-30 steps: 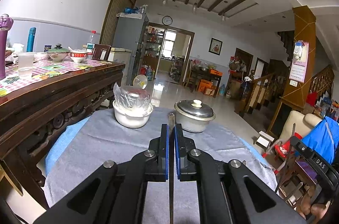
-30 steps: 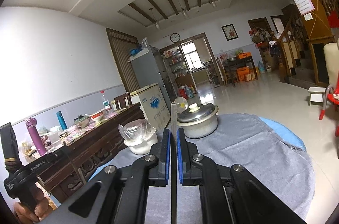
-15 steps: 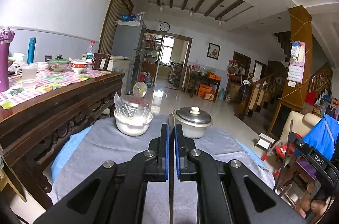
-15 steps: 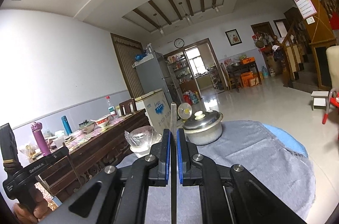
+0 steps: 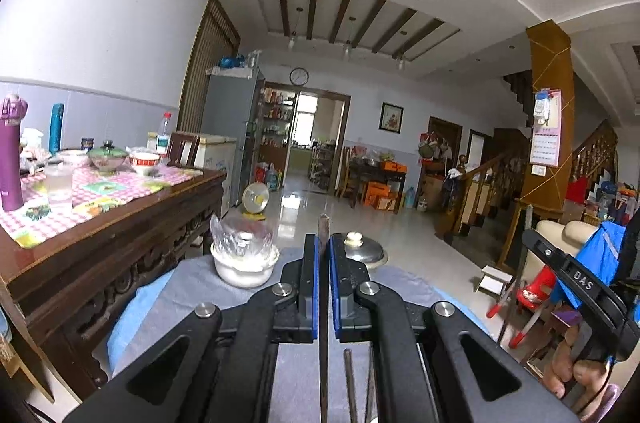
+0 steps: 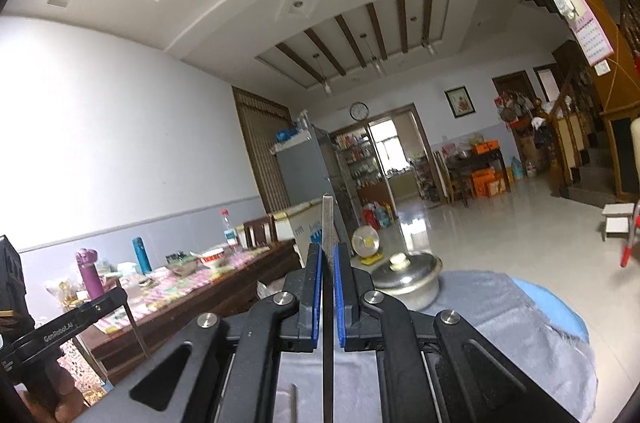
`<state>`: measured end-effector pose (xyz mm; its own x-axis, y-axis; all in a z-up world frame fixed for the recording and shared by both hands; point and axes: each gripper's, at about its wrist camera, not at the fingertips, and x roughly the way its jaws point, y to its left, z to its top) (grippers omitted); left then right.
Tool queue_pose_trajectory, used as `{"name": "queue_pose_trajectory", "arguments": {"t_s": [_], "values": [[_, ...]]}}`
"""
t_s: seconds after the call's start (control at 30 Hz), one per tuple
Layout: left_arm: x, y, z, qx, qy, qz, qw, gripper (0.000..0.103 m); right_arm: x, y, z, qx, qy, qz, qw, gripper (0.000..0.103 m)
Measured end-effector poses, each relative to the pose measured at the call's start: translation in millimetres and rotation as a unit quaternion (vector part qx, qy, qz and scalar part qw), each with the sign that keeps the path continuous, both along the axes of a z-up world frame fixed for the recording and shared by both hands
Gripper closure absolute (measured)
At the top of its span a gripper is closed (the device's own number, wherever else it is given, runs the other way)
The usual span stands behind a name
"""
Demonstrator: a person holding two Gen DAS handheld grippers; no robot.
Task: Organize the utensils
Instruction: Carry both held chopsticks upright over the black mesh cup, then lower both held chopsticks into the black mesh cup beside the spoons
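Note:
My left gripper [image 5: 324,251] is shut on a thin dark chopstick [image 5: 323,227]; it runs up between the blue pads and its tip pokes out past them. My right gripper [image 6: 328,255] is shut on a silvery chopstick [image 6: 327,219] in the same way. Both are held well above the grey cloth [image 5: 192,287] on the round table. Another thin stick [image 5: 350,379] shows under the left gripper, and a short piece of one [image 6: 294,401] shows under the right.
At the cloth's far side stand a white bowl under crumpled plastic wrap [image 5: 244,263] and a lidded steel pot [image 6: 408,279]. A dark wooden sideboard [image 5: 104,235] with bottles and bowls runs along the left. A person's hand [image 5: 576,371] holds the other gripper at the right.
Both grippers have risen with their chopsticks still clamped. The bowl, pot and cloth sit lower in each view, and more ceiling shows.

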<state>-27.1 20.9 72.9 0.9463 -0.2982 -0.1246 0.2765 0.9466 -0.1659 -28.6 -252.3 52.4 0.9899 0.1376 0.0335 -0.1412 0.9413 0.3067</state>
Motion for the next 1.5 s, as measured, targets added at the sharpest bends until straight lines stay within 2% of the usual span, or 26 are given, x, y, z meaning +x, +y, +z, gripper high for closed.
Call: {"name": "queue_pose_trajectory", "arguments": {"t_s": [0.33, 0.53, 0.73, 0.9, 1.17, 1.5], "values": [[-30, -9, 28, -0.002, -0.04, -0.025, 0.9989, 0.098, -6, 25, 28, -0.001, -0.053, 0.016, 0.998, 0.096], [-33, -12, 32, -0.007, -0.045, -0.039, 0.9982, 0.098, -3, 40, 25, 0.007, -0.054, 0.036, 0.998, 0.096], [-23, -18, 21, 0.0, -0.017, -0.047, 0.9987, 0.098, 2, 54, 0, 0.005, -0.025, 0.047, 0.999, 0.096], [-9, -23, 6, -0.007, 0.02, -0.056, 0.9982, 0.098, 10, 56, -21, 0.001, -0.001, 0.034, 0.999, 0.096], [0, -30, -9, 0.003, 0.046, -0.054, 0.9975, 0.098, 14, 55, -32, -0.007, 0.009, 0.018, 1.0, 0.096], [5, -35, -14, 0.015, 0.067, -0.051, 0.9963, 0.098, 18, 57, -39, -0.014, 0.022, 0.014, 1.0, 0.096]]}}
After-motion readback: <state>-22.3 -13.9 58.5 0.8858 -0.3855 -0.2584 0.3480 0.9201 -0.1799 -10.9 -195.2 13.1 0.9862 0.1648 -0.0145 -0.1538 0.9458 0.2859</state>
